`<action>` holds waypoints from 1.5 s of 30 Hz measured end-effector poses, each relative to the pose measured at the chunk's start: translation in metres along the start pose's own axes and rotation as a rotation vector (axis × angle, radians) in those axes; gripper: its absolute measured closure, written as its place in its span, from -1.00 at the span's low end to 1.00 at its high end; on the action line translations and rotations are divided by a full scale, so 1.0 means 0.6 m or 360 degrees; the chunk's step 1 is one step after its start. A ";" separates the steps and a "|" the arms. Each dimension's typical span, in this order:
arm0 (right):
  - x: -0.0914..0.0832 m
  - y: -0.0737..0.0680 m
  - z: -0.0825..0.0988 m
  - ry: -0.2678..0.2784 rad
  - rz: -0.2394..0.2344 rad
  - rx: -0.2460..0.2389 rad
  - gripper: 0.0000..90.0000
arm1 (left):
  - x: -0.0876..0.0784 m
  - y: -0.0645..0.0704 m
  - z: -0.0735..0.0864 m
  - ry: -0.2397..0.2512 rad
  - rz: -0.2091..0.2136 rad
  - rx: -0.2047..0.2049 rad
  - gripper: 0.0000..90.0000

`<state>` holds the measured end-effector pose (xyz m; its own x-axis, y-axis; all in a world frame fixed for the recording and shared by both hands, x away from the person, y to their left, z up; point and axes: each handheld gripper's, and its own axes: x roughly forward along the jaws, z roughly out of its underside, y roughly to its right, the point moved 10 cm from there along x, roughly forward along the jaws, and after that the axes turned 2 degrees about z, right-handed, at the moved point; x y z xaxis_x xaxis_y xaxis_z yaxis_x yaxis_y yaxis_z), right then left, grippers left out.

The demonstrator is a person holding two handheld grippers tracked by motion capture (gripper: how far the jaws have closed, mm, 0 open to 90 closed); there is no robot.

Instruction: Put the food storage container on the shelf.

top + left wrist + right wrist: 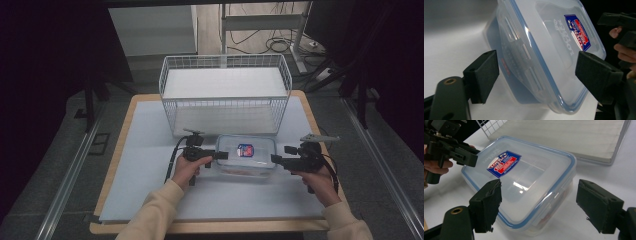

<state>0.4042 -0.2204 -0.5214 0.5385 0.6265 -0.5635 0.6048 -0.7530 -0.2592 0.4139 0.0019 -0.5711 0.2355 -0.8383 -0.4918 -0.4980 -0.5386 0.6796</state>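
A clear plastic container [245,155] with a blue-sealed snap lid and a red and blue label lies on the white mat, lid on. My left gripper [221,155] is at its left end, jaws open; in the left gripper view the container's [544,45] side latch lies between the pads [484,75] with gaps on both sides. My right gripper [276,160] is at the right end, also open. In the right gripper view a corner of the container [524,177] sits between its spread jaws, untouched, and the left gripper [451,147] shows beyond the lid.
A white wire basket [225,90] with a white board inside stands just behind the container. The white mat [150,160] covers a wooden table [110,170]. Floor cables and a desk frame lie beyond the table's far edge.
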 end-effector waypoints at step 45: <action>0.015 -0.006 0.026 -0.0068 -0.0328 0.0446 0.10 | -0.032 0.040 0.028 0.0178 -0.0053 0.0179 -0.11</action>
<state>0.3979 -0.2151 -0.5380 0.3932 0.7665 -0.5079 0.5105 -0.6414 -0.5727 0.3834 0.0068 -0.5547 0.3418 -0.8279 -0.4447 -0.5773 -0.5584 0.5957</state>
